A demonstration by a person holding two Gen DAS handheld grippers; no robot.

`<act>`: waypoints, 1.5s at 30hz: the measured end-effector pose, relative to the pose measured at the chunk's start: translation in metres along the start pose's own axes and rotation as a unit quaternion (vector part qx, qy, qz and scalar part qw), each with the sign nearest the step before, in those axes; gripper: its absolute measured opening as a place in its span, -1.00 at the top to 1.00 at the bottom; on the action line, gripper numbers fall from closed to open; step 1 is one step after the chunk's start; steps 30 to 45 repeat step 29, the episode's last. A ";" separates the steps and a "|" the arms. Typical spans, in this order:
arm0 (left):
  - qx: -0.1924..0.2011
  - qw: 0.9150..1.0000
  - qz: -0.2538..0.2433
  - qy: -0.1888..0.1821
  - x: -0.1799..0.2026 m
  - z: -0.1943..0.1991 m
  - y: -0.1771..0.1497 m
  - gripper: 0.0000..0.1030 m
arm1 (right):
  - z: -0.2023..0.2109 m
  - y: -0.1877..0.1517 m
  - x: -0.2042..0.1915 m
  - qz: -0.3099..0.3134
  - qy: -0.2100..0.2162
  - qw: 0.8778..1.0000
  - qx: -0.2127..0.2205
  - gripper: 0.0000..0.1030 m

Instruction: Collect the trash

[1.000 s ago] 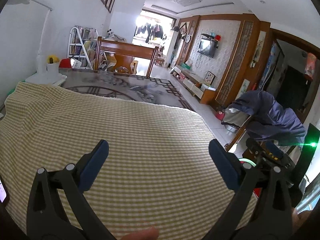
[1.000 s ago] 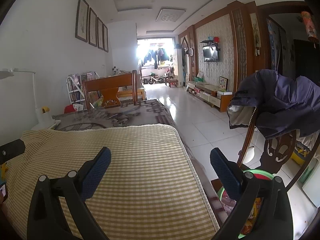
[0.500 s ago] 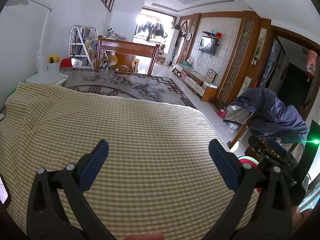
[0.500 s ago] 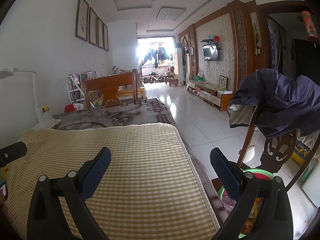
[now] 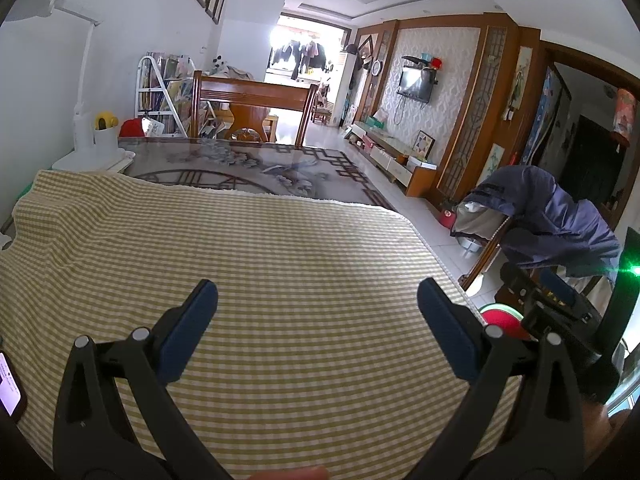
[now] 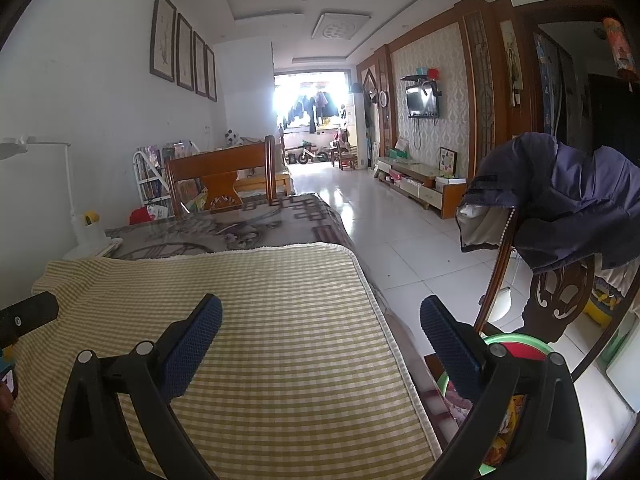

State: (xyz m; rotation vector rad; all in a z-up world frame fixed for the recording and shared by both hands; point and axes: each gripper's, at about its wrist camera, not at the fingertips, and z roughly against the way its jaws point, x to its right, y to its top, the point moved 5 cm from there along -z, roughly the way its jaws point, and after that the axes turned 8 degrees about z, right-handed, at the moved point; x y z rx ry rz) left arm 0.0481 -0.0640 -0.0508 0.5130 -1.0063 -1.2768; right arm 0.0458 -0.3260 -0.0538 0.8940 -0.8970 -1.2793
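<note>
Both the left gripper [image 5: 318, 312] and right gripper [image 6: 320, 324] hold their jaws apart, empty, above the checked cloth [image 5: 280, 264]; no writing is legible.

Black plastic left gripper [image 5: 318, 312]: two arms, each ending in a dark blue pad [image 5: 188, 330], a pair of silver rivets [image 5: 140, 334] near each joint, long slots cut through the arms. Same build on the right gripper [image 6: 320, 328]: black arms, blue textured pads [image 6: 192, 350], silver rivets [image 6: 144, 347], slots. In the left view, black right-gripper body with a green light [image 5: 634, 269].
</note>
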 end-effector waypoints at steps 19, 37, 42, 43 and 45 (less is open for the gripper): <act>-0.005 1.000 -0.001 0.000 -0.004 -0.002 -0.004 -0.90 | -0.007 -0.006 -0.006 -0.003 0.012 1.000 -0.021 -0.86; -0.017 0.999 0.027 0.026 -0.021 -0.010 -0.002 -0.90 | -0.096 -0.028 -0.043 -0.024 0.070 0.985 -0.155 -0.86; -0.017 0.999 0.027 0.026 -0.021 -0.010 -0.002 -0.90 | -0.096 -0.028 -0.043 -0.024 0.070 0.985 -0.155 -0.86; -0.017 0.999 0.027 0.026 -0.021 -0.010 -0.002 -0.90 | -0.096 -0.028 -0.043 -0.024 0.070 0.985 -0.155 -0.86; -0.017 0.999 0.027 0.026 -0.021 -0.010 -0.002 -0.90 | -0.096 -0.028 -0.043 -0.024 0.070 0.985 -0.155 -0.86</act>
